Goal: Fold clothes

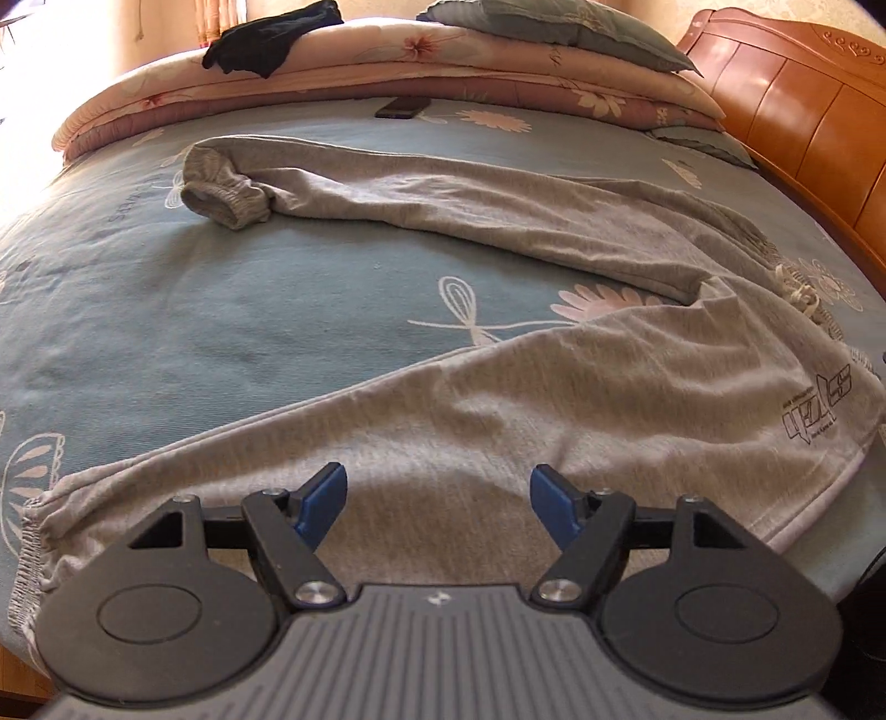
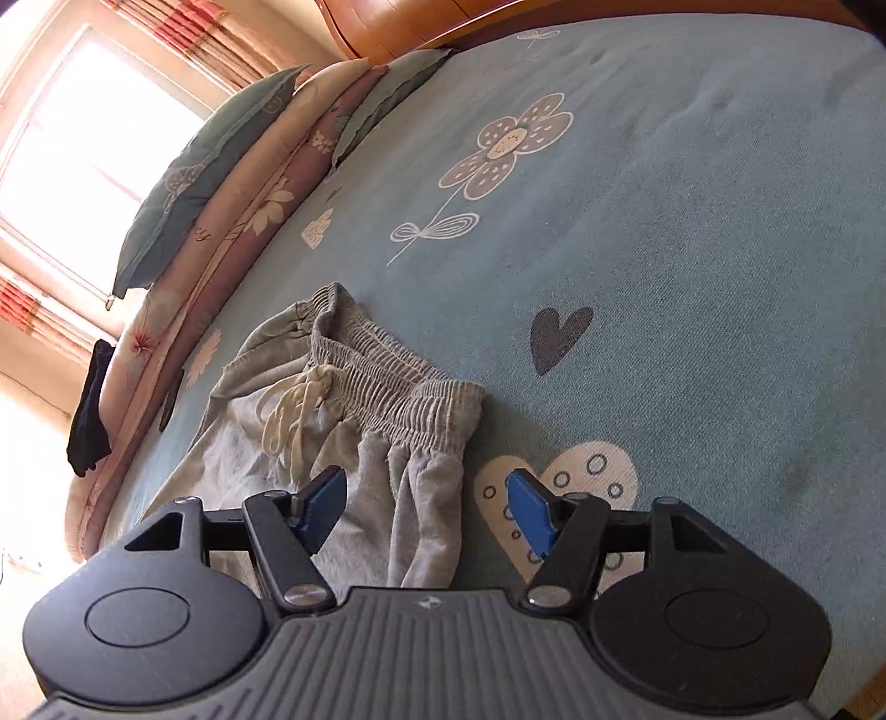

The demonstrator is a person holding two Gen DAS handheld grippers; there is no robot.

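Note:
Grey sweatpants (image 1: 498, 399) lie spread in a V on the blue bedspread (image 1: 194, 310). One leg runs to the far left and ends in a ribbed cuff (image 1: 227, 196); the near leg ends in a cuff at the lower left edge. My left gripper (image 1: 437, 493) hovers open over the near leg, blue pads apart, nothing pinched. In the right wrist view the elastic waistband (image 2: 387, 382) with its cream drawstring (image 2: 293, 415) lies just ahead. My right gripper (image 2: 426, 498) stands open above the waist corner, with cloth under the gap and the pads clear of it.
Folded pink floral quilts (image 1: 387, 72) and a grey-green pillow (image 1: 554, 27) are stacked along the far side. A black garment (image 1: 266, 39) drapes on the quilts, a dark phone (image 1: 402, 106) lies beside them. A wooden headboard (image 1: 803, 122) stands at the right. A window (image 2: 83, 127) is in the right wrist view.

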